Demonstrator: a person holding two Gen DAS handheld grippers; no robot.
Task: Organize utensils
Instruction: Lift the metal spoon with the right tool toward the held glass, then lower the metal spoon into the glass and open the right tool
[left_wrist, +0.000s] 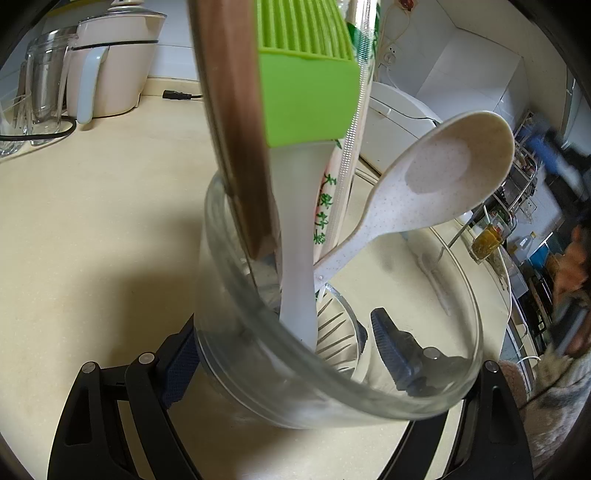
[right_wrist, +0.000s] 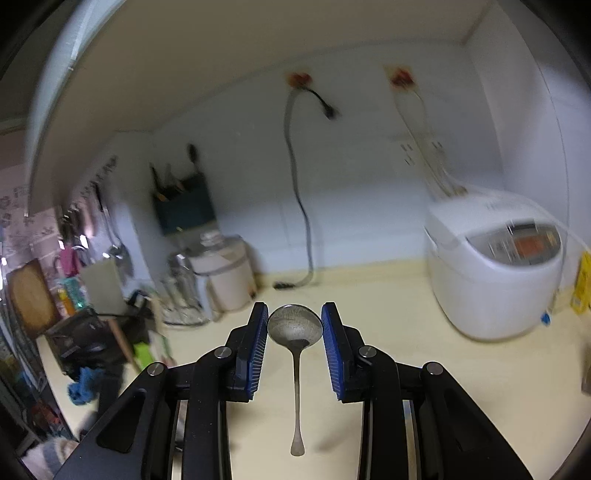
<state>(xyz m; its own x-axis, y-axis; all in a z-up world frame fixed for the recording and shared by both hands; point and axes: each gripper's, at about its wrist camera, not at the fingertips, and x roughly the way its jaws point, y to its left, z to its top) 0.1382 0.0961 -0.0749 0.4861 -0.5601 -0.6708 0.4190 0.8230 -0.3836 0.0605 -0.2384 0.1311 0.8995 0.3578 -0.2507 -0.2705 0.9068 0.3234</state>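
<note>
Utensils split two ways: most stand in a clear glass jar (left_wrist: 332, 354) on the cream countertop (left_wrist: 92, 221); one metal spoon (right_wrist: 294, 328) is in the right gripper (right_wrist: 294, 328). Rice cooker (right_wrist: 495, 273) sits right rear, its panel text too blurred to read. Left gripper (left_wrist: 284, 354) is clamped on the jar, blue pads (left_wrist: 388, 339) against the glass, one seen through the wall. In the jar, largest first: brown wooden handle (left_wrist: 236, 147), green silicone brush (left_wrist: 306, 85) on a frosted handle, speckled cream spoon (left_wrist: 443, 173) leaning right, wrapped chopsticks (left_wrist: 332, 192) with green Chinese print, partly hidden, not fully legible. Right jaws pinch the metal spoon's bowl edge to edge; handle hangs back toward the camera, long axis along the fingers. Jar isn't visible from the right wrist view, but judging by the left view the right hand is off to the jar's right, so the spoon likely goes left and down, handle first.
</note>
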